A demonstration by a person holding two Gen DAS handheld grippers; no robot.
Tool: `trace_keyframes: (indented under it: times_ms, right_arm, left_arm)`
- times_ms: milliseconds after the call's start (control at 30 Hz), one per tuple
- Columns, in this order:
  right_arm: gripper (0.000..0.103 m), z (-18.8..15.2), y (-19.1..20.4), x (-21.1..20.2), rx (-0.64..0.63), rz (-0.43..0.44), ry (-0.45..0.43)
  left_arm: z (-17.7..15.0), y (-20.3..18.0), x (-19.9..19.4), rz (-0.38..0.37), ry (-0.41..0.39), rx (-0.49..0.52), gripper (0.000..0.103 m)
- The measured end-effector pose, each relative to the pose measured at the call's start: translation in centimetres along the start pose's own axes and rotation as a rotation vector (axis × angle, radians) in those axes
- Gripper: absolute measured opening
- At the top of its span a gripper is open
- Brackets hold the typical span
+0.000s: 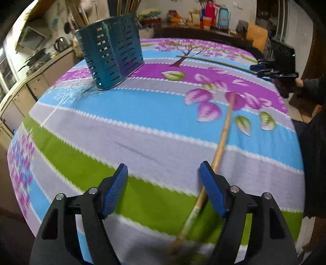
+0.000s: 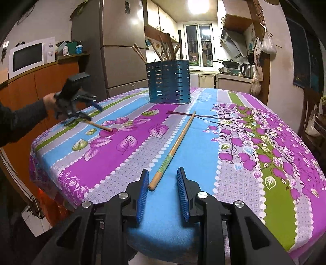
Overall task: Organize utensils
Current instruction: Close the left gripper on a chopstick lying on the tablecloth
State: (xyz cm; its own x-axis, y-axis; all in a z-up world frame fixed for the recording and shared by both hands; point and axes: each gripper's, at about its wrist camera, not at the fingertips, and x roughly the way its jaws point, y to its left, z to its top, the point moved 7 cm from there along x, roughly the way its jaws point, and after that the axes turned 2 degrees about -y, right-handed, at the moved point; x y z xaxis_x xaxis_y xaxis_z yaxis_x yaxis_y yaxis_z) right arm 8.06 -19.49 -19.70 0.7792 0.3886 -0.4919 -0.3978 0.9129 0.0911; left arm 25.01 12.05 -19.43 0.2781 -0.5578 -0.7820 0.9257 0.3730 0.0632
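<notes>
Parted left gripper (image 1: pixel 163 179) jaws straddle one chopstick (image 1: pixel 222 138), ungripped; right gripper (image 2: pixel 163 181) jaws stand released before another chopstick (image 2: pixel 175 146) mid-counter. Several are already housed in the blue holder (image 2: pixel 169 81) at the far edge.

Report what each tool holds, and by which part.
Nothing is held: the left tool is open over one chopstick; the right tool is open around another chopstick's end.

Glaring ceiling lamp (image 2: pixel 198 6) overhead; motion blur in left view; fisheye-bent, dark corners
</notes>
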Motion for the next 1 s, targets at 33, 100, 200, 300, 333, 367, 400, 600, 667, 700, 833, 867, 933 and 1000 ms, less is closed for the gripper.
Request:
trace_keyframes:
  times_ms: [33, 100, 200, 300, 333, 367, 400, 600, 667, 700, 833, 867, 933, 1000]
  right_arm:
    - [0.030, 0.0, 0.0, 0.0, -0.002, 0.000, 0.002]
    - [0.030, 0.1, 0.0, 0.1, -0.010, -0.005, 0.004]
    - [0.030, 0.2, 0.0, 0.2, -0.006, -0.014, -0.002]
    - [0.030, 0.2, 0.0, 0.5, -0.002, -0.022, -0.012]
    - [0.031, 0.2, 0.0, 0.5, -0.003, -0.024, -0.015]
    - [0.031, 0.3, -0.1, 0.6, -0.004, -0.026, -0.018]
    - [0.031, 0.3, -0.1, 0.7, -0.005, -0.028, -0.017]
    - [0.031, 0.5, -0.1, 0.8, -0.009, -0.034, -0.009]
    - [0.031, 0.5, -0.1, 0.8, -0.009, -0.035, -0.009]
    - [0.031, 0.5, -0.1, 0.8, -0.008, -0.035, -0.011]
    - [0.031, 0.5, -0.1, 0.8, -0.005, -0.035, -0.021]
    - [0.031, 0.6, -0.1, 0.8, -0.005, -0.034, -0.021]
    - [0.031, 0.5, -0.1, 0.8, -0.008, -0.036, -0.022]
    - [0.031, 0.4, 0.0, 0.7, -0.010, -0.039, -0.027]
  left_arm:
    - [-0.5, -0.7, -0.6, 0.020, -0.018, 0.001, 0.070]
    - [-1.2, -1.7, -1.6, 0.037, -0.023, 0.017, 0.069]
    - [-2.4, -2.7, -2.4, 0.032, -0.014, 0.008, 0.070]
    - [-3.3, -2.7, -3.3, 0.061, -0.022, -0.003, 0.070]
    - [-3.4, -2.8, -3.4, 0.071, -0.027, -0.001, 0.069]
    - [-3.3, -2.7, -3.5, 0.081, -0.030, -0.002, 0.069]
    - [-3.4, -2.6, -3.5, 0.089, -0.030, -0.002, 0.069]
    - [-3.5, -3.0, -5.0, 0.086, -0.072, -0.015, 0.070]
    - [-4.1, -3.5, -6.1, 0.060, -0.101, -0.057, 0.070]
    - [-4.5, -3.9, -6.4, 0.058, -0.103, -0.065, 0.070]
    - [-6.2, -5.9, -7.3, 0.067, -0.084, -0.061, 0.068]
    - [-6.4, -6.0, -7.2, 0.065, -0.075, -0.063, 0.061]
    - [-6.9, -6.3, -6.5, 0.040, -0.033, -0.060, 0.051]
    - [-6.9, -6.5, -6.5, 0.030, -0.038, -0.061, 0.038]
